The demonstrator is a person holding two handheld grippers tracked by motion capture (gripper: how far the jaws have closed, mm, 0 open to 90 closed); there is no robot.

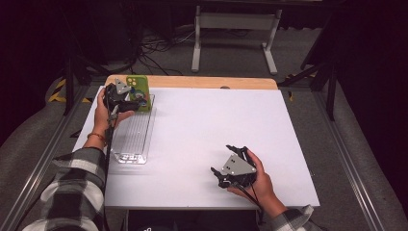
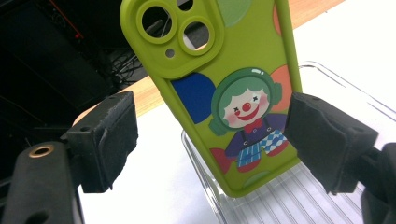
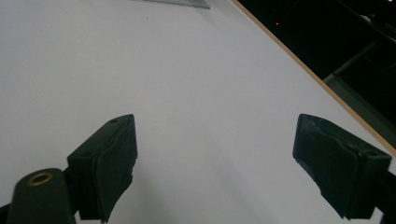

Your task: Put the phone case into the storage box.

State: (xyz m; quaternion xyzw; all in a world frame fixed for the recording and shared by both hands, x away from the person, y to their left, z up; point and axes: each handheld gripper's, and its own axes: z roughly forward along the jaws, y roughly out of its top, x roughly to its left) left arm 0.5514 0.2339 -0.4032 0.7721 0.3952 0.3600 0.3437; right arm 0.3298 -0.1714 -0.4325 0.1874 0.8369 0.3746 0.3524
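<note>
**Phone case parked in the tray, left gripper letting go**

High view: one green phone case (image 1: pixel 138 86) stands upright at the far end of one clear tray (image 1: pixel 130 139), on the left side of the white worktop (image 1: pixel 211 130). Left gripper (image 1: pixel 139 102) sits right at it; right gripper (image 1: pixel 217 175) rests near the front edge, well apart.

Left gripper view: jaws spread, the case (image 2: pixel 233 93) between them. The right pad (image 2: pixel 327 135) looks just beside its edge, the left one clear. Looks like the release step; next up, back straight off without tipping it.

Right gripper view: jaws spread wide over bare worktop (image 3: pixel 187 93), nothing between them.
</note>
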